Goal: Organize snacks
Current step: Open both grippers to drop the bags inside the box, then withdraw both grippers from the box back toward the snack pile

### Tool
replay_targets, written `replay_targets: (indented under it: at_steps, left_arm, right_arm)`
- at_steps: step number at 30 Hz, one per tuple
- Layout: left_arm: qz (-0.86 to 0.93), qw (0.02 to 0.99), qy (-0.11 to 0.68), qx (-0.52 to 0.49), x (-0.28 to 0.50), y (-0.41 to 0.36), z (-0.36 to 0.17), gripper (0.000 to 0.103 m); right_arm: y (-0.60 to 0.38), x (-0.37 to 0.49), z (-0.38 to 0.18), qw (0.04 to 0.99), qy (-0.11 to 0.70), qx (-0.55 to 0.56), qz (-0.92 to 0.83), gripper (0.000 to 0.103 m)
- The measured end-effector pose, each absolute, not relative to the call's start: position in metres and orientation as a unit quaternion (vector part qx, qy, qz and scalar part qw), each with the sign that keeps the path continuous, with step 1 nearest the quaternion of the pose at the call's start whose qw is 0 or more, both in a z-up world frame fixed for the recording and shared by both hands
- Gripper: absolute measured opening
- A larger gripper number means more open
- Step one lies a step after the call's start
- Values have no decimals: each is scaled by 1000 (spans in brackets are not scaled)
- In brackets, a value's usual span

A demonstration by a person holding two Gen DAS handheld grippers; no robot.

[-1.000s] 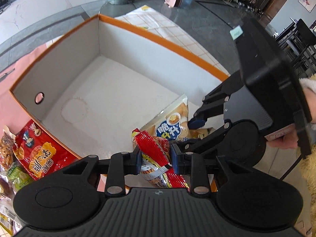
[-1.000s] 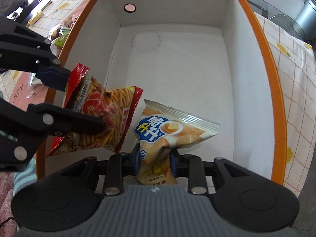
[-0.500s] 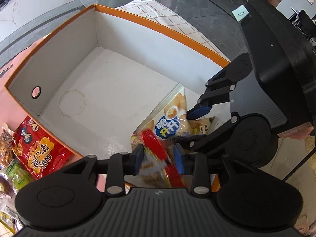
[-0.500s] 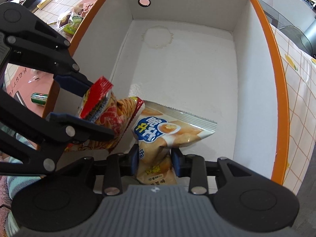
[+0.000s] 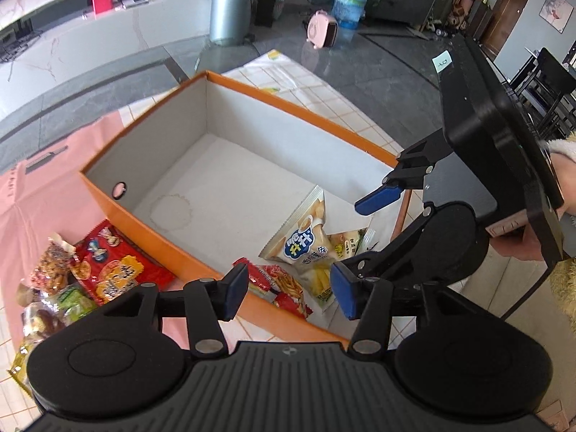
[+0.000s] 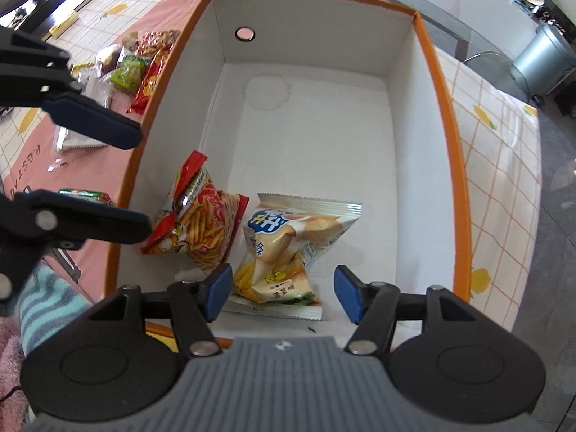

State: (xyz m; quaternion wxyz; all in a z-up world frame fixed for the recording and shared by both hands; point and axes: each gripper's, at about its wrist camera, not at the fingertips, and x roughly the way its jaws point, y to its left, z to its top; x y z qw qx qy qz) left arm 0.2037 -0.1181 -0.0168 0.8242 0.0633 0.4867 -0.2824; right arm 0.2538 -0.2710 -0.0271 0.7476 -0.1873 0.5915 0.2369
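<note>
Two snack bags lay side by side on the white floor of the orange-rimmed cardboard box, near its close end. The red foil bag of thin fried sticks was on the left in the right wrist view, and it touched the pale yellow and white bag with a blue round logo. The blue logo carried white Chinese characters, and more small characters were printed on the lower part of this bag; I could not read them surely. The writing on the red bag was too small to tell.

The right gripper hung over the pale bag. Its jaws had just been opening and now stood wide apart, with the bag below them but not pressed by the blue pads. The left gripper hung over the near corner of the box. Its jaws had also just been opening, and they were wide and held nothing; the red bag lay under them.

Outside the box, a group of other small snack packets lay on the bench, on a pink cloth with printed letters, of which "REST" could be read. A white label with unreadable handwriting was stuck on the right gripper's black body.
</note>
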Motion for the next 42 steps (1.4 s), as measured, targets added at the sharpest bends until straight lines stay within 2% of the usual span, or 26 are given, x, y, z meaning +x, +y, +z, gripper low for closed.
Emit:
replay_targets:
  at_steps: [14, 22, 26, 32, 42]
  left_arm:
    - [-178, 873, 450, 64, 142, -28, 4, 62]
    - [-111, 886, 449, 25, 113, 31, -1, 62]
    - [-76, 886, 457, -14, 103, 64, -12, 62]
    - [-52, 885, 460, -46, 89, 99, -27, 62]
    - [-63, 878, 464, -102, 100, 117, -52, 61]
  right_arm:
    - [-240, 186, 34, 846, 502, -36, 174, 65]
    - [-204, 133, 42, 883, 437, 74, 157, 64]
    - [-180, 116, 21, 874, 446, 129, 146, 62]
    - [-143, 109, -43, 836, 501, 193, 109, 53]
    - [-110, 129, -105, 803, 557, 206, 49, 46]
